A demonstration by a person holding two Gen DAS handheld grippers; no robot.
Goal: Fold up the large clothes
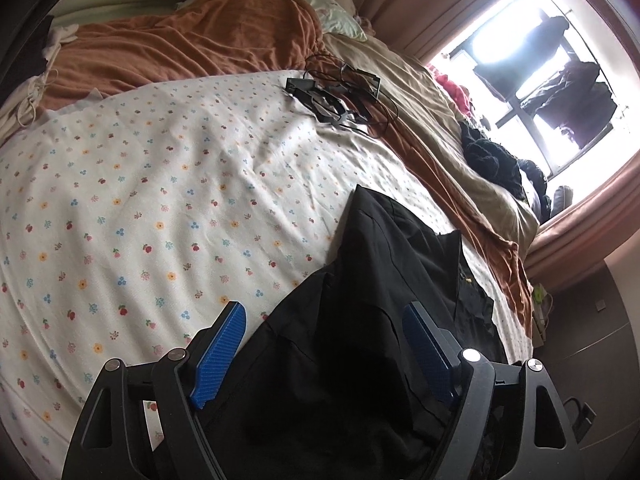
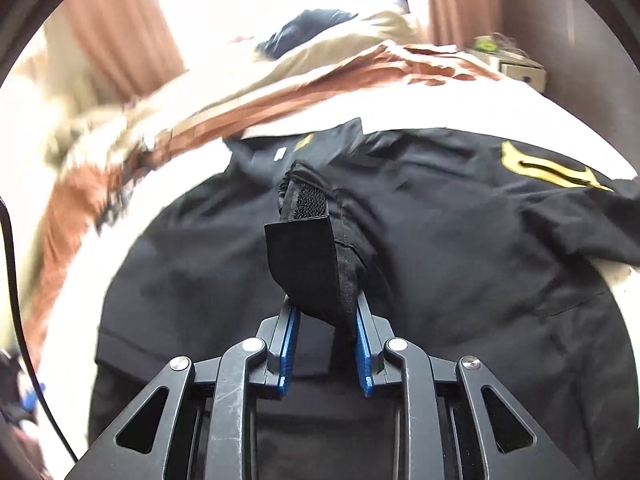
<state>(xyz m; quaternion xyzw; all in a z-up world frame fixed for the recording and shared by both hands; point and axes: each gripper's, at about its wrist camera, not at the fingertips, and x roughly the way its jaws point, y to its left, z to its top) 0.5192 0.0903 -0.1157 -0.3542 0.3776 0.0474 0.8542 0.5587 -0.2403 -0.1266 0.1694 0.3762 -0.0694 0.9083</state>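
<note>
**Fold barely begun: one cuff gripped, the garment not yet squared up**

The black jacket (image 2: 440, 240) lies spread across the middle of the right wrist view, on the flowered sheet (image 1: 140, 200) that covers the bed. A gold emblem (image 2: 548, 168) shows at the upper right of that frame, and what looks like the collar area sits near the top centre. The cloth is rumpled and uneven, with no clean folded edge to be seen, so the folding seems to be at an early stage.

The right gripper (image 2: 324, 312) is clamped on a cuff tab (image 2: 308, 256) with a hook-and-loop strip, its blue pads (image 2: 362, 332) pressing the bunched fabric from both sides. This looks like the end of a sleeve, raised above the body of the jacket, probably to be carried across it.

In the left wrist view, the left gripper (image 1: 324, 320) stands with its jaws wide apart at the bottom of the frame. Black cloth fills the space between them, but the pads do not press on it; nothing is held.

What remains, by the look of it: laying the sleeve in, bringing the other side over, then folding the length. A brown blanket (image 1: 180, 48) and a tangle of black cables (image 1: 344, 96) occupy the upper part of the left view, well apart from the jacket.
</note>
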